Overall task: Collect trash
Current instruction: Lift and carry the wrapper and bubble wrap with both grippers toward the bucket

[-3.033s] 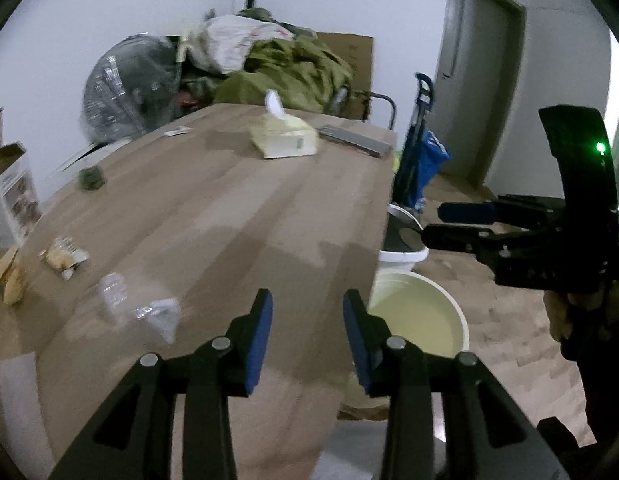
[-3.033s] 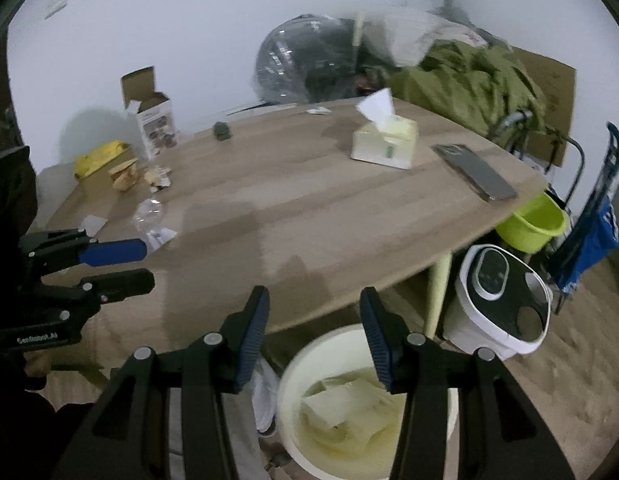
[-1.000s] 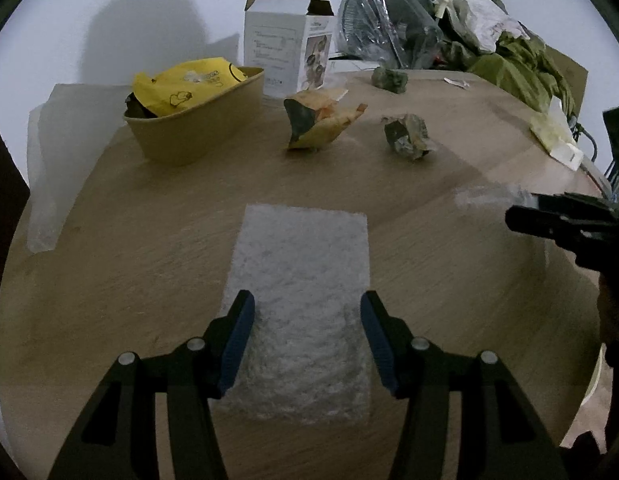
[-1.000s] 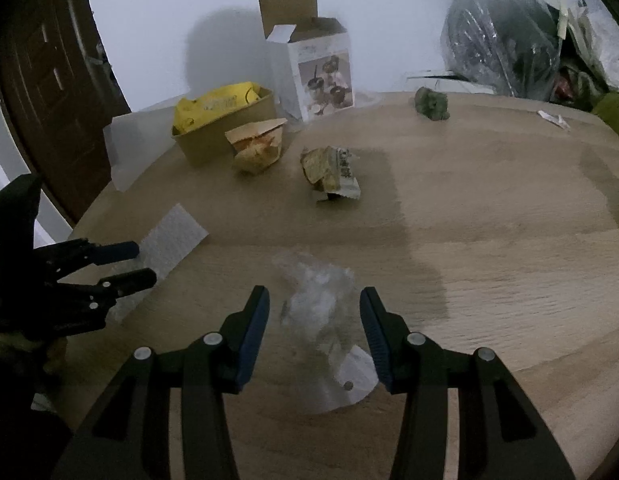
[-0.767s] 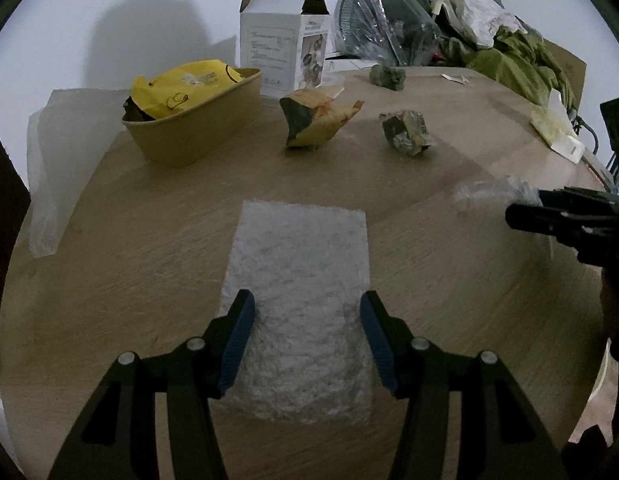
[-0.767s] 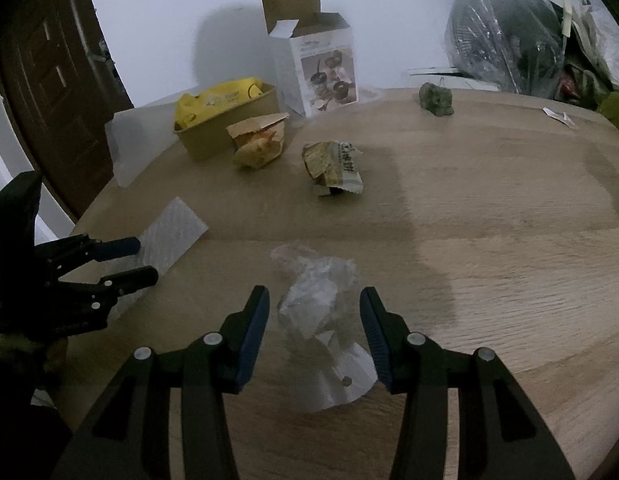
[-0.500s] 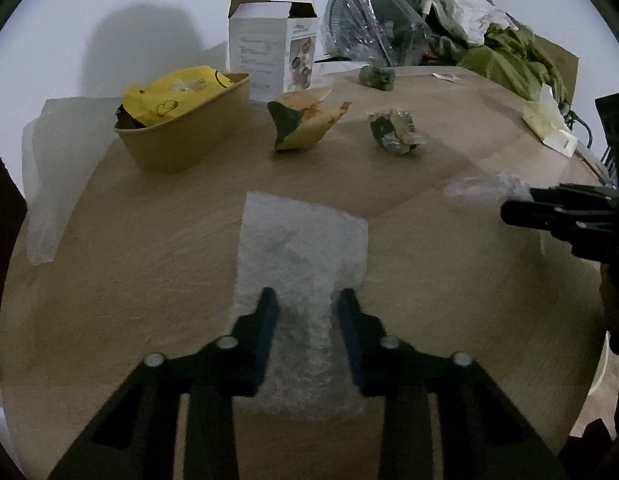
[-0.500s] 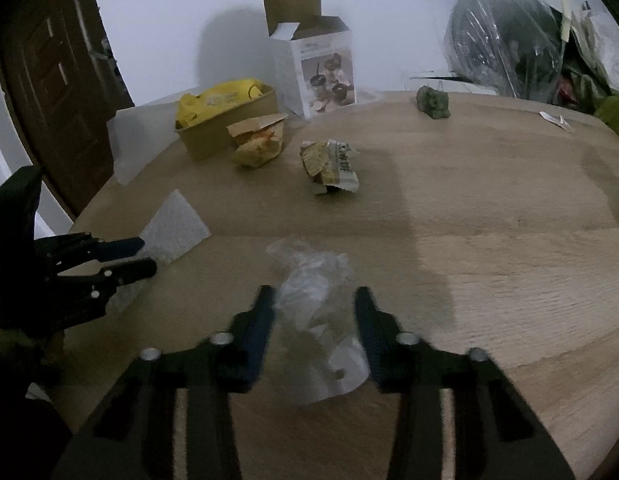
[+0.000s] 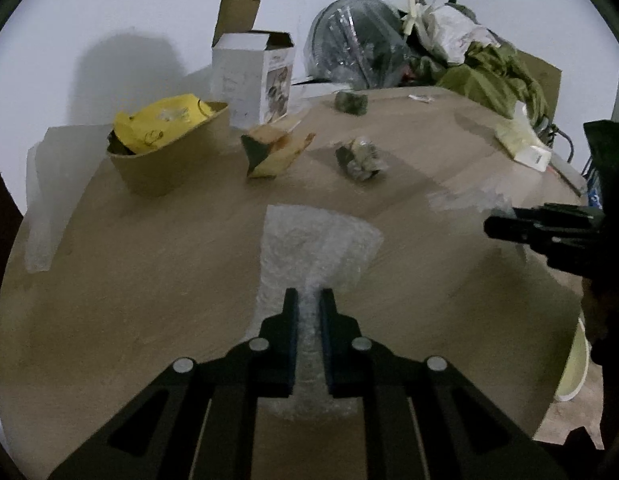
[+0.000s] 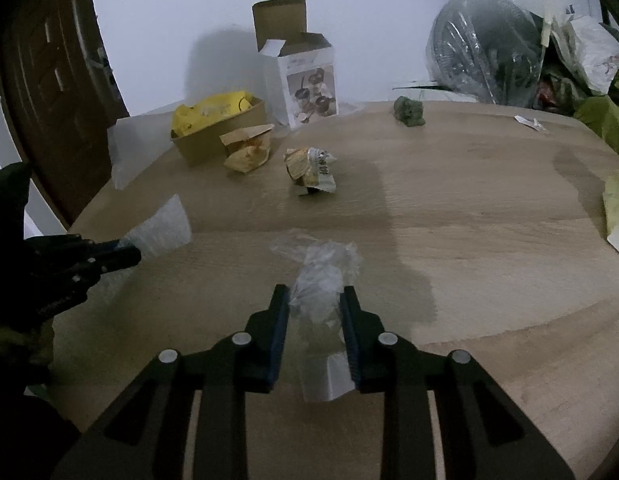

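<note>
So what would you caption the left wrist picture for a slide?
Left gripper pinching a bubble-wrap sheet on the wooden table, trash scattered beyond.

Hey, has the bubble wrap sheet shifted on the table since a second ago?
Yes. The bubble wrap sheet has bunched inward between the left gripper pads; its near end narrowed, while the paper bowl behind stays put.

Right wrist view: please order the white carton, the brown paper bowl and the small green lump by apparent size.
1. white carton
2. brown paper bowl, nearly alike, so unsure
3. small green lump, smallest, though farthest away
</note>
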A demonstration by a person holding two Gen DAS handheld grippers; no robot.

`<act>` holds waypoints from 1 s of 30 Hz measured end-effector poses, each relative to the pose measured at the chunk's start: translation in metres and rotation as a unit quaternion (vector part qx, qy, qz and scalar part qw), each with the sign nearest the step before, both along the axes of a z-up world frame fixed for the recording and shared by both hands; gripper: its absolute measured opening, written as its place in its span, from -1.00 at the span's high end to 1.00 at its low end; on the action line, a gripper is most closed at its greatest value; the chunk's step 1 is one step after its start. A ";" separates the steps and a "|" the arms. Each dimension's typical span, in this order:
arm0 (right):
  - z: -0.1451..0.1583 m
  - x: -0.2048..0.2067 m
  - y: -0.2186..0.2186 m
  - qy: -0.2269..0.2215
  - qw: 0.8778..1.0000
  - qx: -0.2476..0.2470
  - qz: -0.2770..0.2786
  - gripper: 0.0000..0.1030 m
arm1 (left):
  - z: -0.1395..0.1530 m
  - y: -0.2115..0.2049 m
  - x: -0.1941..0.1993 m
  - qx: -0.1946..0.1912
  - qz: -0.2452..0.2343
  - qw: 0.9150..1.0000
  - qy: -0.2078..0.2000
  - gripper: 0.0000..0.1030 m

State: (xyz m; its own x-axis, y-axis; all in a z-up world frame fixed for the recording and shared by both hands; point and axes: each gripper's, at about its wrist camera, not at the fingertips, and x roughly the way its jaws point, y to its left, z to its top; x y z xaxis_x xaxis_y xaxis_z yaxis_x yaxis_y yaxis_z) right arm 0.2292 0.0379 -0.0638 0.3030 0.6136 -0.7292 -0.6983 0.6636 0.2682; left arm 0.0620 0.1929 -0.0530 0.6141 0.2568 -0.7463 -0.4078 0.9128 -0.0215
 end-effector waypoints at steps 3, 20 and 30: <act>0.004 -0.003 -0.004 -0.003 1.000 0.002 -0.003 0.54 | 0.005 -0.007 -0.002 -0.003 -0.008 1.000 -0.007 0.82; 0.018 -0.025 -0.037 -0.015 1.000 0.010 -0.025 0.54 | 0.016 -0.040 -0.005 -0.017 -0.050 0.998 -0.025 0.82; 0.023 -0.039 -0.068 -0.023 0.999 0.010 -0.047 0.54 | 0.019 -0.064 0.001 -0.013 -0.077 0.996 -0.032 0.82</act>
State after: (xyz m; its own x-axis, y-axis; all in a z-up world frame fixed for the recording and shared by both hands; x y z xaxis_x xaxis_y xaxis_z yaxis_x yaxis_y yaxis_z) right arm 0.1906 -0.0306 -0.0410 0.3921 0.5956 -0.7011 -0.6449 0.7214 0.2522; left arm 0.0627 0.1291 -0.0345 0.6913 0.1369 -0.7095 -0.2599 0.9633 -0.0675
